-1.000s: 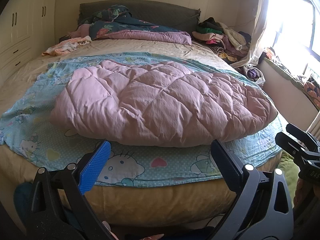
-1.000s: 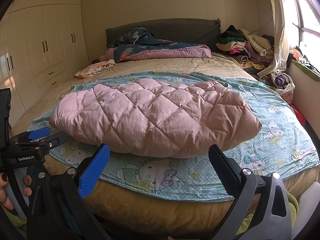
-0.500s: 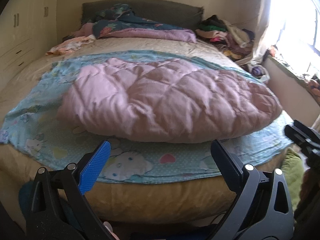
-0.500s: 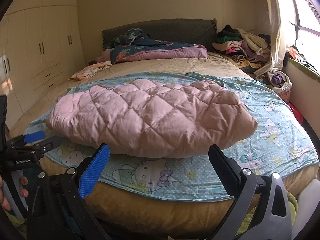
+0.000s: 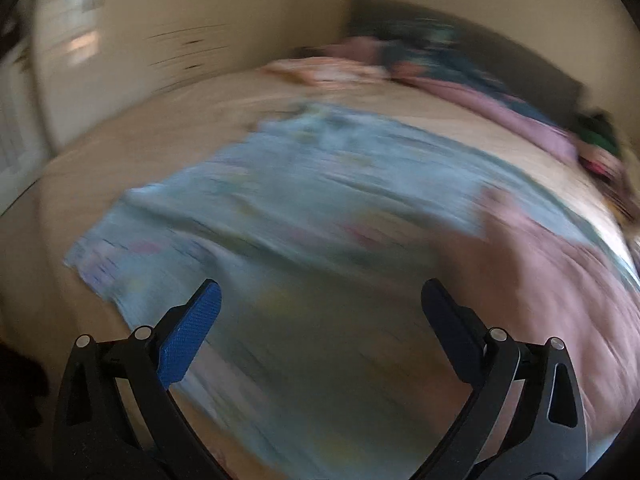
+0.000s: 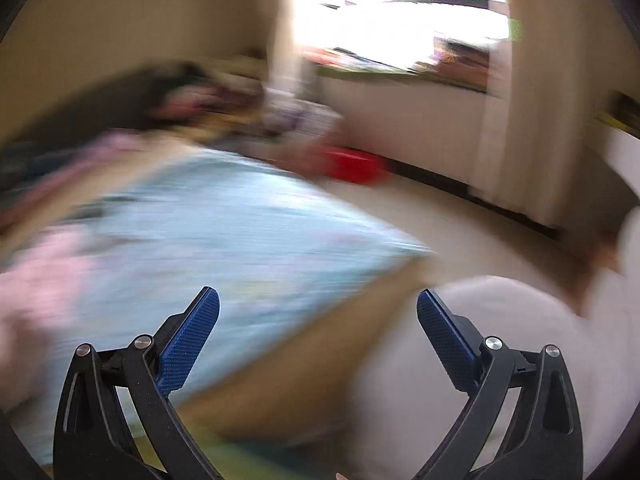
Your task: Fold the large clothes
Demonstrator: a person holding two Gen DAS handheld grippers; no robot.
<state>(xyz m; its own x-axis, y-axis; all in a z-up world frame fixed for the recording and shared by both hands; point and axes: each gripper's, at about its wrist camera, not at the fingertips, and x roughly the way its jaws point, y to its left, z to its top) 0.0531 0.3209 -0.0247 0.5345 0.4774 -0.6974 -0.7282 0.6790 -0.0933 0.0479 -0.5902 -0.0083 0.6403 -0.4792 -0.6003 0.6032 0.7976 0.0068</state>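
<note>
Both views are blurred by motion. A pink quilted garment (image 5: 560, 280) lies on a light blue cartoon-print sheet (image 5: 300, 200) spread over the bed. In the left wrist view the garment is at the right and my left gripper (image 5: 320, 312) is open and empty over the sheet's left part. In the right wrist view the garment (image 6: 36, 280) is at the left edge and the sheet (image 6: 224, 240) shows its right corner. My right gripper (image 6: 318, 312) is open and empty above that corner.
Wardrobe drawers (image 5: 180, 52) stand left of the bed. Bedding (image 5: 460, 80) and a clothes pile (image 5: 600, 148) lie by the headboard. A bright window (image 6: 400, 20), a curtain (image 6: 532, 120), a red object (image 6: 352, 164) on the floor and a white object (image 6: 480, 352) lie right of the bed.
Both grippers have swung apart fast: the left view turned to the sheet's left side, the right view to its right corner and the window. Both stay open.
</note>
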